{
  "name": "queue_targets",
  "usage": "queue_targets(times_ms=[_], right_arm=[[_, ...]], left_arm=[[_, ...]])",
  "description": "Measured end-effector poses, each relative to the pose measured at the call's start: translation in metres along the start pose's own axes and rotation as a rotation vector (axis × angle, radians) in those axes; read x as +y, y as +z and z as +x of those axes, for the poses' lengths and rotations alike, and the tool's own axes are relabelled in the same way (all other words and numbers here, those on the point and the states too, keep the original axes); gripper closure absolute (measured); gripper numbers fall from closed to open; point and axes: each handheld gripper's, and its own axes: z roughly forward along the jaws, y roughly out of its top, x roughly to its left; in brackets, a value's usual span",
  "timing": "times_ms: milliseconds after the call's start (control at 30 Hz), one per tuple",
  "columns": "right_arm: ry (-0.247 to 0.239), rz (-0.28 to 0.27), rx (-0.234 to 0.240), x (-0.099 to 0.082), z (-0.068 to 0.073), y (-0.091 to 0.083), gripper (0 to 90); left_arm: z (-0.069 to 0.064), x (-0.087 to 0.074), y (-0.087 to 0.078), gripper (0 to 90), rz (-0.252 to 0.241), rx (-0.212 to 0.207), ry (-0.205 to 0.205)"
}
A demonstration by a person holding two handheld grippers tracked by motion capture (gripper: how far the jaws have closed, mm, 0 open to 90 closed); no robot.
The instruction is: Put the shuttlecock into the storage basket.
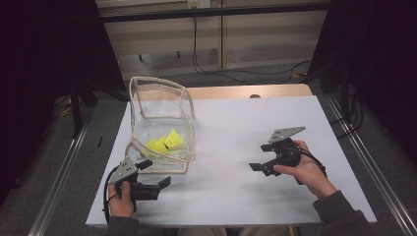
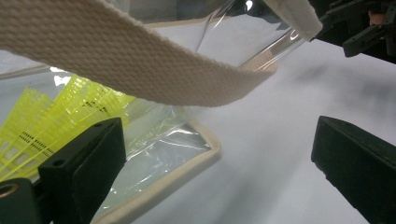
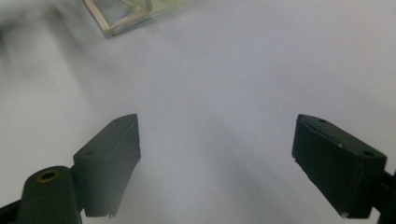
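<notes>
Clear bag point(image 2: 154, 140) beside left jaws, untouched

The white counter point(image 1: 236, 162) is the brightest area in the high view, lit evenly from above, while the room to either side of it falls into near-black. Shadows on it are faint and soft. The clear bag point(image 1: 160, 123) at its left part catches small pale glints on its plastic walls. The whole picture is slightly soft and grainy.

In the left gripper view the bag's woven strap point(image 2: 140, 60) is sharp, with a hazy shadow on the counter beyond it and glare on the plastic. In the right gripper view the counter is smeared and foggy, most at the upper left near the bag's corner point(image 3: 123, 16).
</notes>
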Motion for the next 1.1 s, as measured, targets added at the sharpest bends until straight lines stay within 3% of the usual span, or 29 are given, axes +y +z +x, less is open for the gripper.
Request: queue_targets(times_ms=[1100], right_arm=[[0.048, -0.044, -0.027, -0.029, -0.013, -0.015, 14.5]], left_arm=[[0.000, -0.001, 0.002, 3.0, 0.003, -0.003, 0.000]])
